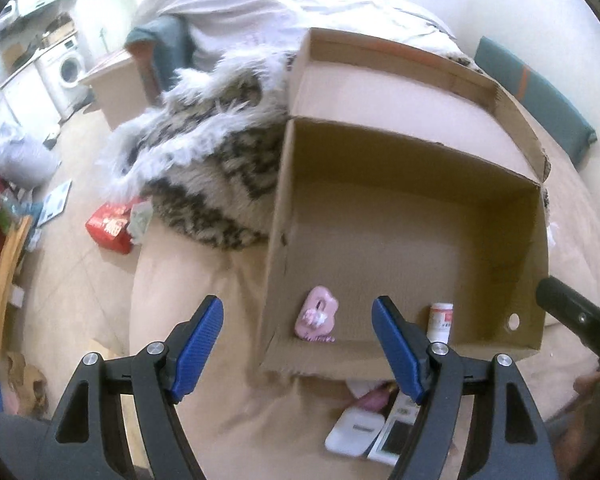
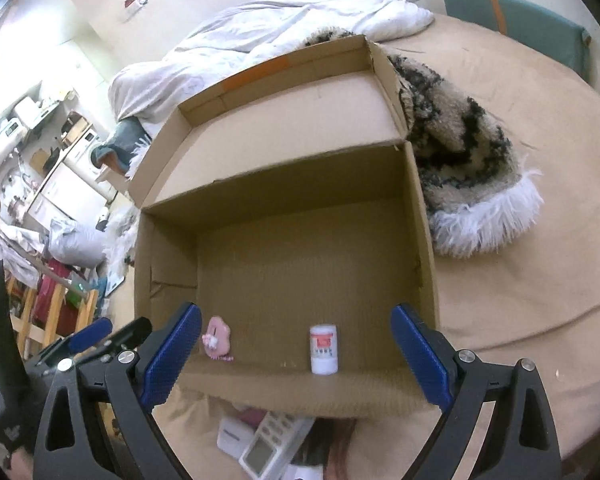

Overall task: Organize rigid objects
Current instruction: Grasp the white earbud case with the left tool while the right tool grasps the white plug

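An open cardboard box point(image 1: 496, 236) point(image 2: 168, 248) sits on a beige bed. Inside, by its near wall, stand a pink toy-like object point(image 1: 317, 316) point(image 2: 218, 337) and a small white bottle with a red label point(image 1: 441, 320) point(image 2: 323, 348). My left gripper point(image 1: 298, 344) is open and empty, hovering over the box's near left corner. My right gripper point(image 2: 296, 354) is open and empty, above the near wall, over the bottle. In front of the box lie a white case point(image 1: 354, 432) point(image 2: 230, 438), a white remote with a screen point(image 1: 396, 436) point(image 2: 270, 446) and a pink item point(image 1: 374, 400).
A fuzzy leopard-print garment point(image 1: 204, 164) point(image 2: 460, 152) lies beside the box. A white duvet point(image 2: 260, 40) and teal pillow point(image 2: 516, 20) are farther back. A red packet point(image 1: 110, 226) and wooden rack point(image 1: 4, 264) are on the floor at left.
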`<action>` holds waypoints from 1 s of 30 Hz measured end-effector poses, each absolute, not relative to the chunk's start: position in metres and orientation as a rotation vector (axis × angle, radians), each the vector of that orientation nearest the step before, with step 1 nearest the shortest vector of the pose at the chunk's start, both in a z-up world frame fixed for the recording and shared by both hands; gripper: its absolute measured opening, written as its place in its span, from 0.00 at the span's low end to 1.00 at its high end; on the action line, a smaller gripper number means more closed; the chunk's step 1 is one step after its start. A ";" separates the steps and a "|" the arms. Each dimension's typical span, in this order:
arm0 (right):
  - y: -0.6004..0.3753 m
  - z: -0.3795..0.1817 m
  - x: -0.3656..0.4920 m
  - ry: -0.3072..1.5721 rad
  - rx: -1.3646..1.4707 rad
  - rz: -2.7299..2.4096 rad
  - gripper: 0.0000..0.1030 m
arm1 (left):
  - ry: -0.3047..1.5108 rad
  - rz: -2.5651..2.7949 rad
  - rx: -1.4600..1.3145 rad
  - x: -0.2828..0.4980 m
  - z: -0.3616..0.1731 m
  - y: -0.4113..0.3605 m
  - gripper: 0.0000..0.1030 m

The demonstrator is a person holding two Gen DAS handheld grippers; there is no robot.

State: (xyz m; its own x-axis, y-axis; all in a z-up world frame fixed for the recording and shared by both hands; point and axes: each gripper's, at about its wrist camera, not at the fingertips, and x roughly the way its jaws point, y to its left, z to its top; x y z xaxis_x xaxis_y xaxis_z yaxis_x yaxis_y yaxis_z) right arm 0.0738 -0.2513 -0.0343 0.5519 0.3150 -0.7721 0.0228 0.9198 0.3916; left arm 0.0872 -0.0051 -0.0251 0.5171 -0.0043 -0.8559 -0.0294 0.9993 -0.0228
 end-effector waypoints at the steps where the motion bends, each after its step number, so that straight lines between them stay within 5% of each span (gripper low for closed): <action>1: -0.253 -0.035 0.070 0.984 0.390 0.184 0.99 | 1.031 0.018 -0.040 0.083 -0.025 -0.003 0.72; 16: -0.260 -0.068 0.027 1.122 0.362 0.227 0.99 | 1.117 0.066 -0.077 0.049 -0.065 0.027 0.72; 24: -0.257 -0.086 0.032 1.191 0.396 0.195 0.99 | 1.371 -0.118 -0.064 0.051 -0.121 -0.011 0.72; 30: -0.259 -0.093 0.038 1.217 0.475 0.227 0.99 | 1.403 -0.181 -0.004 0.054 -0.141 -0.035 0.71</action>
State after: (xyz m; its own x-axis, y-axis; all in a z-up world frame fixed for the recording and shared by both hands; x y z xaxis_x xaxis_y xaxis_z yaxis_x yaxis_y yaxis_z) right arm 0.0384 -0.2591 -0.0927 0.3398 0.4152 -0.8439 0.0830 0.8805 0.4667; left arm 0.0544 -0.0355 -0.1406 0.1552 -0.1288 -0.9795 0.1241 0.9862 -0.1100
